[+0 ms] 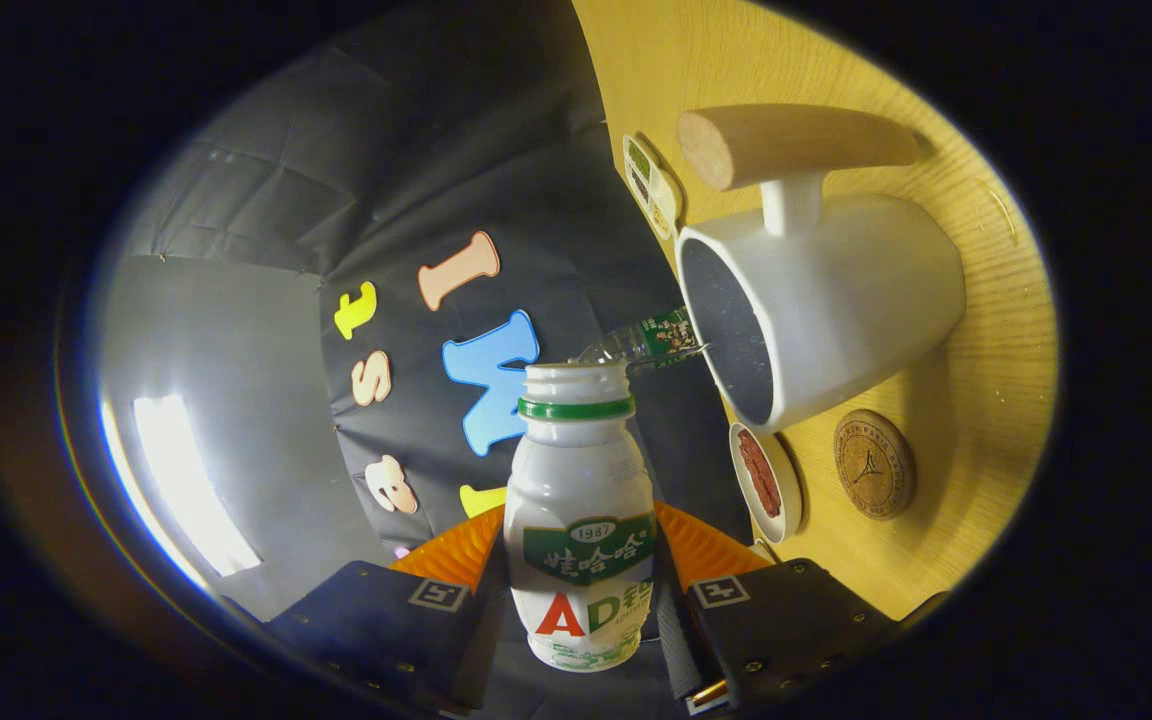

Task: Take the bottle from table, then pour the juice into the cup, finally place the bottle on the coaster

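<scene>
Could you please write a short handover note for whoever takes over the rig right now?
Tool: shut on the small white plastic bottle with the green neck ring, cap off, tipped toward the white cup with the wooden handle on the light wooden table.
Round cork coaster: beside the cup, bare.
Done: bottle picked up, brought to the cup's mouth.
Left: finish pouring, then set the bottle on the coaster.
</scene>
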Motion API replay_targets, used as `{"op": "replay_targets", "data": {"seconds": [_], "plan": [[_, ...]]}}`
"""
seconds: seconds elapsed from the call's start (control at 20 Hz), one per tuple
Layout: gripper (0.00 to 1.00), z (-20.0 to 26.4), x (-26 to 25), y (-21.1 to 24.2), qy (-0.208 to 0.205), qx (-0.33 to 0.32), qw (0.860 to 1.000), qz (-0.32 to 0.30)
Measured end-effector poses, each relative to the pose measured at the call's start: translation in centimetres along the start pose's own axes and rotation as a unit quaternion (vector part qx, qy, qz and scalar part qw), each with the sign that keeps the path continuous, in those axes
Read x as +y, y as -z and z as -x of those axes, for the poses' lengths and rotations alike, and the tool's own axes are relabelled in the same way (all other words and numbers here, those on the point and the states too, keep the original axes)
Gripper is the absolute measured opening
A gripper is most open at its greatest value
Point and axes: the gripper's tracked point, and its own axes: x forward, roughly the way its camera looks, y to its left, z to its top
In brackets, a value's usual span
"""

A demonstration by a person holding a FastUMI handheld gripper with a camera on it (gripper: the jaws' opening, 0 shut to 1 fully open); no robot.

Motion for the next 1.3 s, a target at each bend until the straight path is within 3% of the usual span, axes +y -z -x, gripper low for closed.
{"op": "replay_targets", "data": {"seconds": [1.3], "plan": [[0.66,0.0,-1.7,-0.7,0.021,0.0,1.0,0.018]]}}
